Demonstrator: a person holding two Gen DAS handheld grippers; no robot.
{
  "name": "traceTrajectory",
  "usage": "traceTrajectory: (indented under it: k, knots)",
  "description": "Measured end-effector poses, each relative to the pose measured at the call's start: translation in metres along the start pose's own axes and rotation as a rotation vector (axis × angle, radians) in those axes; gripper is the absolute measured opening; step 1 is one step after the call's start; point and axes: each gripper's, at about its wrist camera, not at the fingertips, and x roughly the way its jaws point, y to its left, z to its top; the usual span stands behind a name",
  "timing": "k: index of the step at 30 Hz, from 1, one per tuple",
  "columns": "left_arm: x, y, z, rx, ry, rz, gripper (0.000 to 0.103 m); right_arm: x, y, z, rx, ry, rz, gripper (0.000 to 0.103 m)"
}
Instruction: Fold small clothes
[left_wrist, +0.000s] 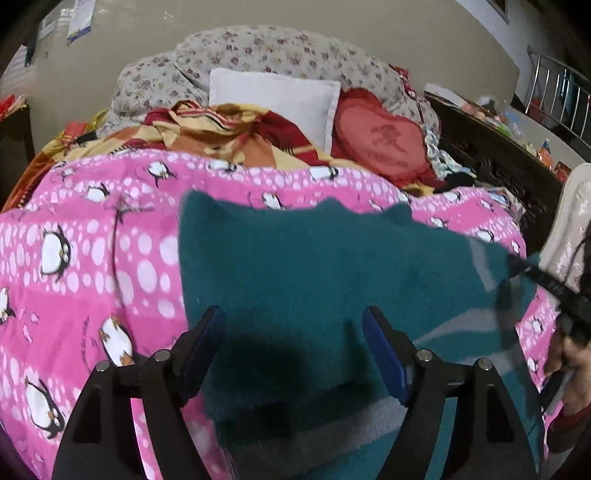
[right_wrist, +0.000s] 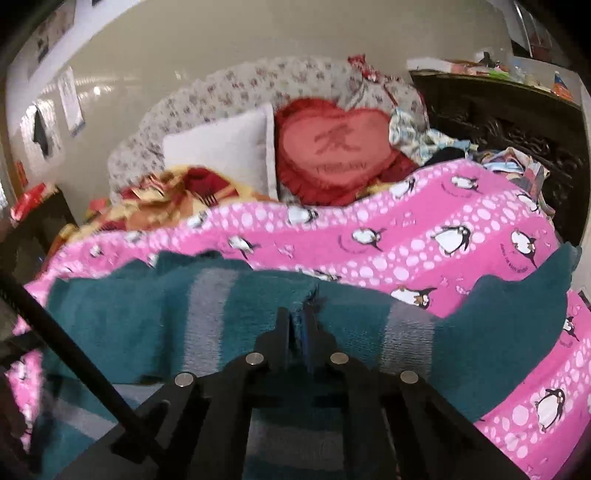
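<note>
Left gripper hangs wide, empty, over the teal towel spread on the pink penguin blanket. Right view: right gripper pinches a towel edge; probably best to lift slowly, keeping corners lined up.

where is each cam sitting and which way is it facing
Left wrist: rides the left tongs, angled down across the teal garment on the pink penguin blanket toward the pillows; own fingers apart over the cloth, right tongs and a hand at the right edge.
Right wrist: rides the right tongs, same heading; fingers closed on the garment's edge.
Shared: teal garment, penguin blanket, white pillow, red heart cushion.
</note>
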Motion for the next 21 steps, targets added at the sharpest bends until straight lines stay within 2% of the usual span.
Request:
traceTrajectory:
  k: [4,6,9,10,11,15,17,19,21]
  knots:
    - [-0.002,0.005,-0.006,-0.013,0.011,-0.045,0.077,-0.025,-0.007,-0.014,-0.029,-0.005,-0.021,0.006]
    - [0.005,0.006,-0.007,-0.021,0.029,-0.036,0.077,-0.017,-0.009,-0.021,-0.056,0.012,-0.068,0.006]
    - [0.019,0.004,-0.012,-0.028,0.067,-0.004,0.077,0.009,-0.012,-0.023,-0.049,0.045,-0.077,0.007]
    - [0.019,0.003,-0.012,-0.019,0.071,0.005,0.077,0.013,-0.012,-0.024,-0.053,0.063,-0.099,0.013]
    - [0.016,0.0,-0.013,-0.005,0.069,0.014,0.077,0.011,-0.012,-0.024,-0.052,0.065,-0.133,0.024]
    - [0.001,-0.008,-0.01,0.01,0.044,0.011,0.077,-0.02,-0.012,-0.021,-0.018,-0.026,-0.148,0.04]
    - [0.0,-0.014,-0.008,0.002,0.045,0.024,0.077,-0.029,-0.005,-0.016,-0.027,-0.046,-0.101,0.042]
    - [0.002,-0.022,-0.006,-0.005,0.051,0.039,0.079,-0.025,0.006,-0.011,-0.043,-0.025,-0.03,0.042]
    - [0.008,-0.033,-0.006,0.013,0.057,0.1,0.081,-0.014,0.018,-0.01,-0.056,0.006,0.018,0.042]
